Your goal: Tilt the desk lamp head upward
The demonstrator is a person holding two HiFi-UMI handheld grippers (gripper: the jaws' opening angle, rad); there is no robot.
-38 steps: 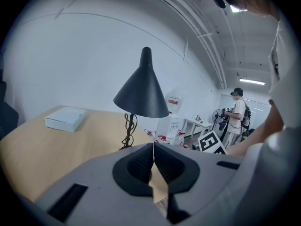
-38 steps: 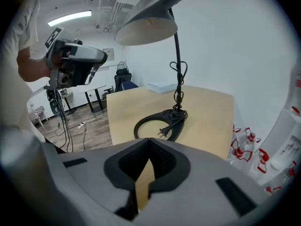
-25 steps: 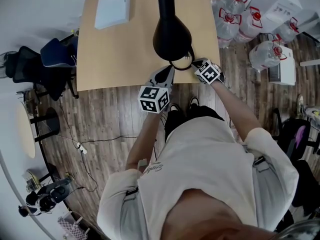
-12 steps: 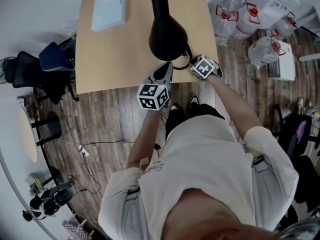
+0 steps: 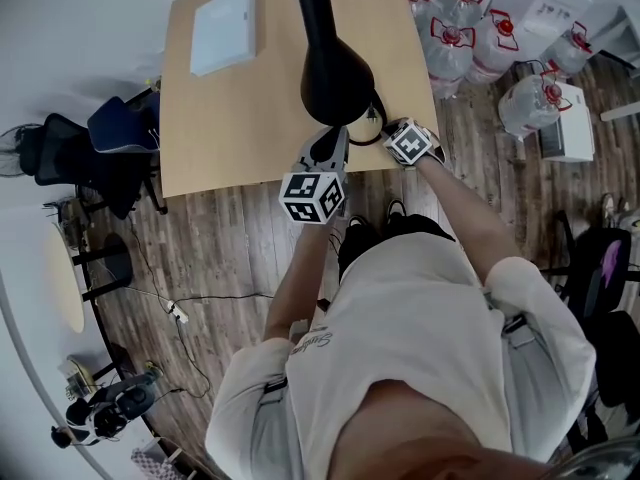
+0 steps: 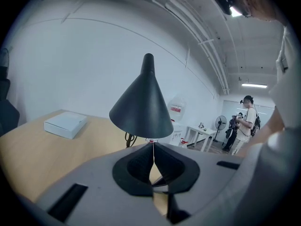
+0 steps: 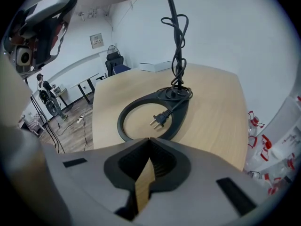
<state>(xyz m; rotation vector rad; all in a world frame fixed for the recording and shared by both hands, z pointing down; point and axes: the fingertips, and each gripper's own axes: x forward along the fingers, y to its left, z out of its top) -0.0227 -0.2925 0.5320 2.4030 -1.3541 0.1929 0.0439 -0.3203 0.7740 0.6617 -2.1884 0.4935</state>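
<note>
Just below the near rim of the black conical lamp head (image 6: 143,107), we hold the left gripper (image 6: 152,143) with its jaws pressed together on nothing, tips right at the rim, though we cannot tell whether they touch it. From there the lamp head's long axis runs up and away over the table (image 5: 230,118), so we judge the left gripper the nearer one for lifting. Right of the lamp head, the right gripper (image 7: 149,140), also closed and empty, points down at the ring base (image 7: 123,121).

Lamp head (image 6: 142,107), just above the left claw (image 6: 152,147): smooth matt black. Counter (image 7: 211,112), ahead of the right claw (image 7: 149,142): pale, smooth wood grain. Claw shells: matt grey plastic; pads (image 7: 163,162): black, ribbed.
</note>
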